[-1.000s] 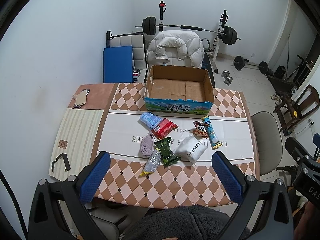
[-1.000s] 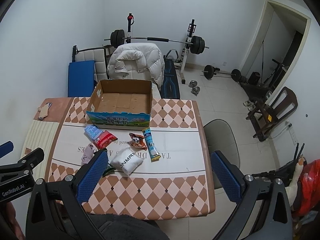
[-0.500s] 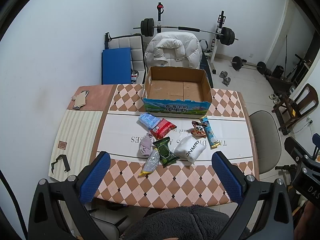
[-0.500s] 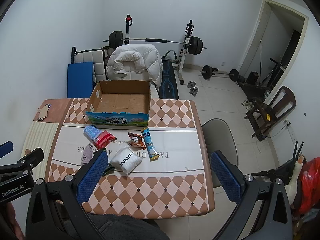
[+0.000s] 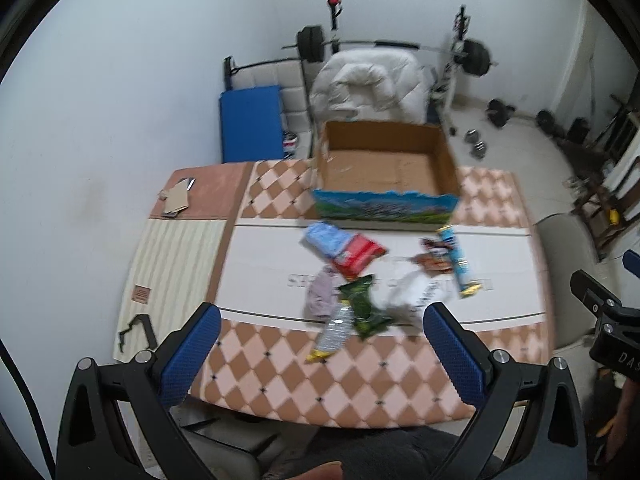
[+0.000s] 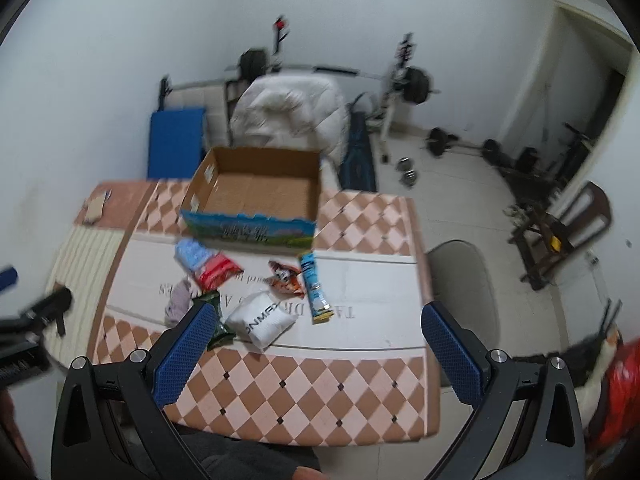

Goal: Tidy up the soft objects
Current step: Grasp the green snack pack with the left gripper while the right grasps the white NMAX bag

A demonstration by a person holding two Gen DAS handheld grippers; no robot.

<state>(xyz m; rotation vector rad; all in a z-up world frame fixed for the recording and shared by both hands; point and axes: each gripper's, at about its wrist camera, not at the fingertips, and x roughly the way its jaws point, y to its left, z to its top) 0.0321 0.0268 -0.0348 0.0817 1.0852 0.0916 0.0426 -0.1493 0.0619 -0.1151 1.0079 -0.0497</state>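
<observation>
White pouch (image 6: pixel 262 320), lettering "ONMEW"

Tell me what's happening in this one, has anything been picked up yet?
Nothing yet. A person holds both claws, left claw and right claw, open and empty above the near edge of the table. The soft packets, among them the white pouch and the red packet, lie loose in front of the cardboard box, which looks empty.

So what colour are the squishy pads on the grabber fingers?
Blue pads, clearest in the right wrist view.
</observation>
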